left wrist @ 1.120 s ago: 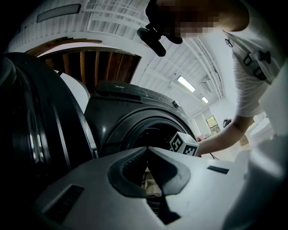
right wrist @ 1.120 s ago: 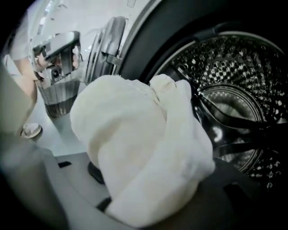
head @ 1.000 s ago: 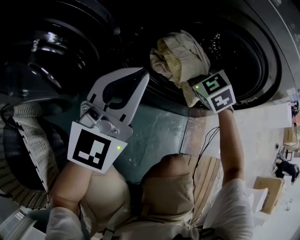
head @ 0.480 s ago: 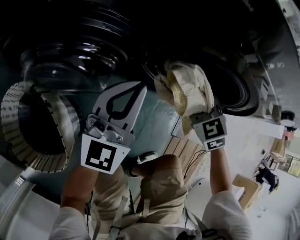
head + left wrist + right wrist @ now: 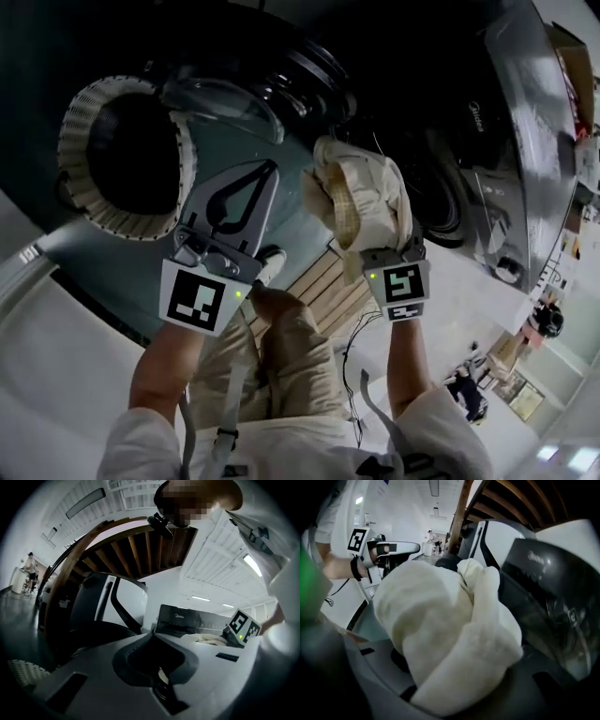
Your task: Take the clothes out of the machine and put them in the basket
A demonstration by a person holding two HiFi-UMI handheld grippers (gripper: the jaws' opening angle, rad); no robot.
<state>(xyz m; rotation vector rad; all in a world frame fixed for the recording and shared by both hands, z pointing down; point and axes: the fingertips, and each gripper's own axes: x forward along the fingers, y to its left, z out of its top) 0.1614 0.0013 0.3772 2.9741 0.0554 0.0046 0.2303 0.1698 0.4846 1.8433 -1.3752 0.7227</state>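
A bunched cream cloth (image 5: 361,192) hangs in the air in front of the dark washing machine (image 5: 469,159), clear of its drum opening. My right gripper (image 5: 375,239) is shut on it, and the cloth hides the fingertips. In the right gripper view the cloth (image 5: 445,625) fills the space between the jaws. My left gripper (image 5: 265,171) is held up just left of the cloth, tips together with nothing between them. The left gripper view shows those jaws meeting at a point (image 5: 151,633). A white woven basket (image 5: 94,98) stands at the upper left, dark inside.
The machine's round glass door (image 5: 225,98) stands swung open between the basket and the drum. My knee and a wooden pallet (image 5: 328,291) lie below the grippers. People stand far off at the right (image 5: 544,319). A wooden staircase (image 5: 140,545) rises behind.
Both grippers have risen and drawn back from the drum opening, the right one carrying the cloth with it. The view has swung, so the basket now sits at the upper left.
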